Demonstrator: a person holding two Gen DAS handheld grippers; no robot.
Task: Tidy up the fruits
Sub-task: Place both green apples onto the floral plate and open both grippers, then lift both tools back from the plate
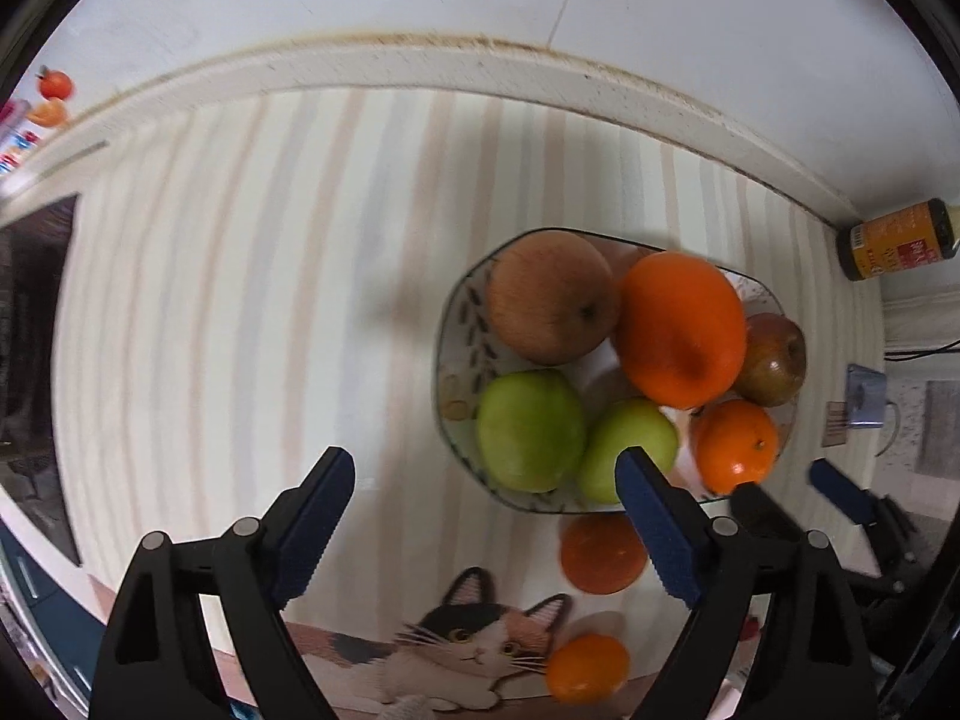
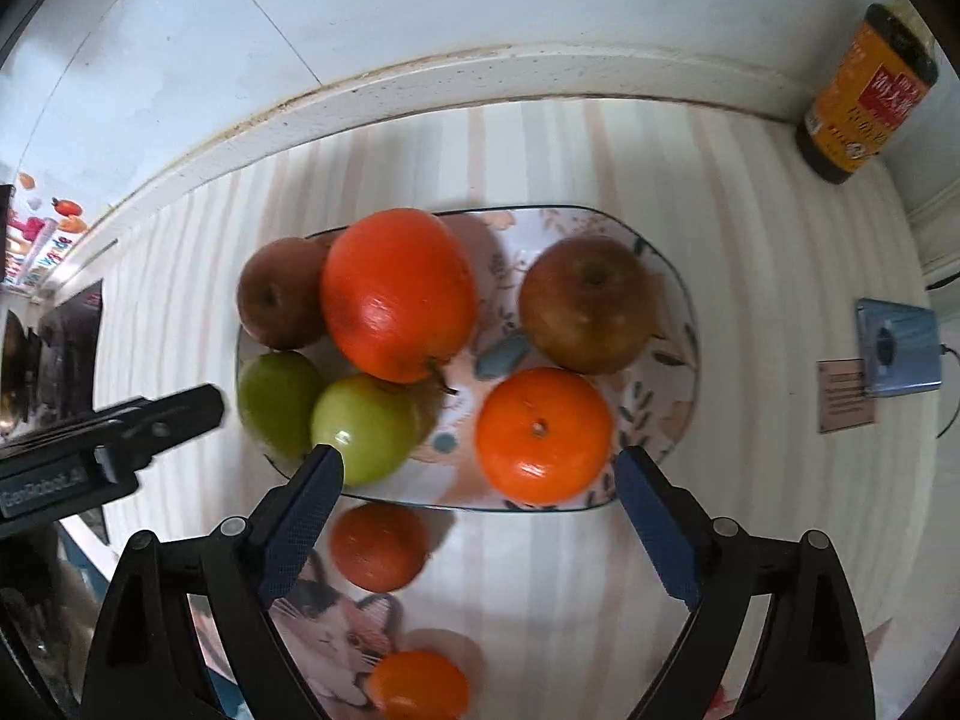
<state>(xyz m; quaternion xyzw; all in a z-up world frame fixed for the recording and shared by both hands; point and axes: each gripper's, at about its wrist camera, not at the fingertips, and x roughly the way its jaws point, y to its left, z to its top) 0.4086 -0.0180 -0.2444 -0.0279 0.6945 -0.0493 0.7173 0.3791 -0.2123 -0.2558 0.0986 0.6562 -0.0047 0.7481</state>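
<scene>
A patterned plate holds two green apples, two brownish apples, a large orange and a small orange. Two more small oranges lie on the mat in front of the plate: one near its rim, one closer to me. My left gripper is open and empty, left of the plate's front. My right gripper is open and empty, just before the plate's front rim.
A striped mat with a cat picture covers the table. A dark bottle with an orange label stands at the back right by the wall. A blue device and a card lie at the right. The table's left edge is near.
</scene>
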